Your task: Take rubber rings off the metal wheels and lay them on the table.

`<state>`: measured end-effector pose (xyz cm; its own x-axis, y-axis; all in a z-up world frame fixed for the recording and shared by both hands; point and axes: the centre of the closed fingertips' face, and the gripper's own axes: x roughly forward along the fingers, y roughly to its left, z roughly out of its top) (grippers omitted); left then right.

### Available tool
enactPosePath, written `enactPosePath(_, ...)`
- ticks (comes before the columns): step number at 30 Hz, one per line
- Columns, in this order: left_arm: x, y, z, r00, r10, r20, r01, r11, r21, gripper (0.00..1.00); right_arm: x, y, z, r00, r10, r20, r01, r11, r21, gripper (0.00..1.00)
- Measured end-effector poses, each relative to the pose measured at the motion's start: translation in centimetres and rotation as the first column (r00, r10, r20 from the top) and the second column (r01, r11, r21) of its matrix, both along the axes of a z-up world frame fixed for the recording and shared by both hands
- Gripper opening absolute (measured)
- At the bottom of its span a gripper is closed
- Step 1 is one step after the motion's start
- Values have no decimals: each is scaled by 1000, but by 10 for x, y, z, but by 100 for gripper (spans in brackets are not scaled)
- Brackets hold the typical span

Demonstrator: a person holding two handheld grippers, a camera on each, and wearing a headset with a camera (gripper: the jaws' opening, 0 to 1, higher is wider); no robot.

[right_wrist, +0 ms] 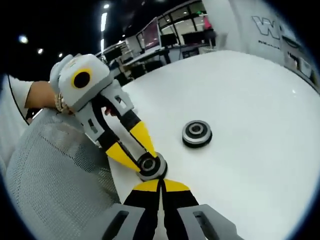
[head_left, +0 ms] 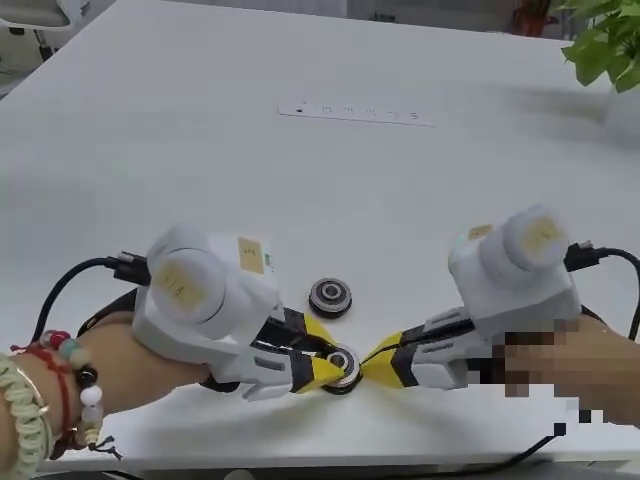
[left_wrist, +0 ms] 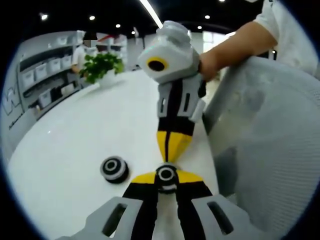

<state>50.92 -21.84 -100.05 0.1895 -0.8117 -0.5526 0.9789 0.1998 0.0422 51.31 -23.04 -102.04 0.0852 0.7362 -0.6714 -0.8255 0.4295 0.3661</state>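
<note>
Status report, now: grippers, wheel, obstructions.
Left gripper clamps small round metal wheel with black rubber ring. Right gripper jaws closed, tips at its rim. Second ringed wheel lies apart on white table; nothing blocking.

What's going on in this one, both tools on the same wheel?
A person is working on one metal wheel near the front edge of the table. The left tongs grip it from two sides and steady it. The right tongs are closed, tips at the wheel's rim; whether they have caught the rubber ring is unclear. A second wheel lies on the table just beyond, untouched, its dark ring on.
</note>
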Motion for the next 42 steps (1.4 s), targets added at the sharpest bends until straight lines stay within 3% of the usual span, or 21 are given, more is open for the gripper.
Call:
enactPosePath(1,0,0,0,1000,0,0,0,1000,0,13,0,-1,0,999,-36,-41,36,999,9,0)
enactPosePath(4,0,0,0,1000,0,0,0,1000,-1,13,2,-1,0,996,-59,-64,61,998,16,0)
enactPosePath(11,1,0,0,1000,2,1,-2,1000,-2,13,4,0,4,957,-191,-220,203,979,33,0)
enactPosePath(14,1,0,-1,1000,4,0,-4,1000,-4,13,6,0,8,950,-202,-238,222,973,63,0)
enactPosePath(23,2,0,0,1000,6,-1,-6,1000,-9,13,2,2,11,941,-206,-268,235,969,80,0)
enactPosePath(37,3,1,0,1000,19,-5,-20,999,-33,13,3,5,15,941,-208,-266,238,967,89,0)
enactPosePath(42,3,2,0,1000,25,-2,-25,999,-42,13,4,6,16,948,-198,-249,226,970,92,0)
